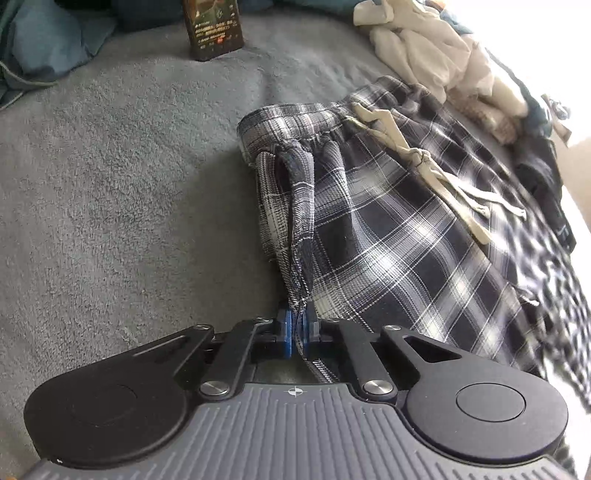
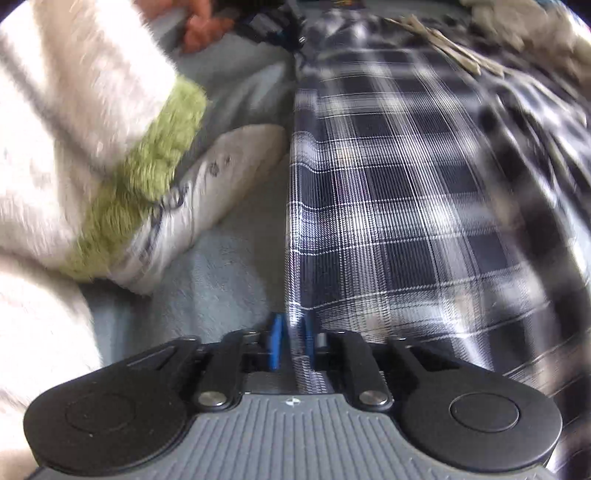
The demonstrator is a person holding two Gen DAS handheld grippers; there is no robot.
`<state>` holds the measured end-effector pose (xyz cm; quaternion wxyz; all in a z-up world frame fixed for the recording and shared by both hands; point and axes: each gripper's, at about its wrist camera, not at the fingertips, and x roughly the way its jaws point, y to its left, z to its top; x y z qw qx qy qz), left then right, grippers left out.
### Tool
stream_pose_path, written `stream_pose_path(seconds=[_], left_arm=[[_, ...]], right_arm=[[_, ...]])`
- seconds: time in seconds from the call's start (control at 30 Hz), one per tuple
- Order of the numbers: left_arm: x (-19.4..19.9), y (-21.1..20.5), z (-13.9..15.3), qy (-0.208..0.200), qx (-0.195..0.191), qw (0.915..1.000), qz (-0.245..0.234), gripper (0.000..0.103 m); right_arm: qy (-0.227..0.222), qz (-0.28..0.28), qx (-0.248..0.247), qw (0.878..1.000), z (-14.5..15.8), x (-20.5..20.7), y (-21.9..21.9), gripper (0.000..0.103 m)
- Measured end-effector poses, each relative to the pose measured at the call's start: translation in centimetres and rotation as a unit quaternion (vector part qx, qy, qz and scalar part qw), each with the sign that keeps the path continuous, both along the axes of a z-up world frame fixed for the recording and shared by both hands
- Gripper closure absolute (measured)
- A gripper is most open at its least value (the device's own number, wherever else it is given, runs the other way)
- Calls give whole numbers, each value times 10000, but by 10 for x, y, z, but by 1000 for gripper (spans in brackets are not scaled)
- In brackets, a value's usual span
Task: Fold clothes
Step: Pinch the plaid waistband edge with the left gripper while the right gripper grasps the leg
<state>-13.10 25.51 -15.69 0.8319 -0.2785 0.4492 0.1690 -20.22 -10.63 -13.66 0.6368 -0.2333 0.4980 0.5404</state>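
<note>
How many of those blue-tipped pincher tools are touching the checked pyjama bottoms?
2. The left gripper pinches the edge of the plaid trousers below the waistband; the right gripper has an edge farther along between its jaws.

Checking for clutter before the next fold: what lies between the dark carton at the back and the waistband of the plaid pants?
Only bare grey blanket, as the left wrist view shows: nothing sits between the dark carton and the waistband of the plaid pants.
</note>
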Motion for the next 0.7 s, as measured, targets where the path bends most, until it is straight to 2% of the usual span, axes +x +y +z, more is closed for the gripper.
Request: stream_pose_path(seconds=[0.03,0.13,0.23,0.33,0.4,0.53,0.7], left_arm=[[0,-2,1,4,102,9999,-63,98],[0,-7,4,31,309,9993,-201,98],[2,-8,4,79,355,9991,-237,97],[3,-9,4,124,357,9991,-202,96],[3,-10,3,156,375,9990,-186,95],[3,-11,4,220,414,9988,-170,95],[2,-13,4,300,450,9984,-169,94]], right_arm=[[184,-118,52,9997,3,5,-2,61],[370,-598,570,9959,29,36,-18,59],[73,-1609,1025,9816,57,90,-48,59],[-438,-2653,910,9588,62,148,-82,59],[-511,-3043,684,9487,54,177,-99,62],[-152,-3281,709,9418,35,203,-110,63],[51,-2921,749,9534,16,212,-91,63]])
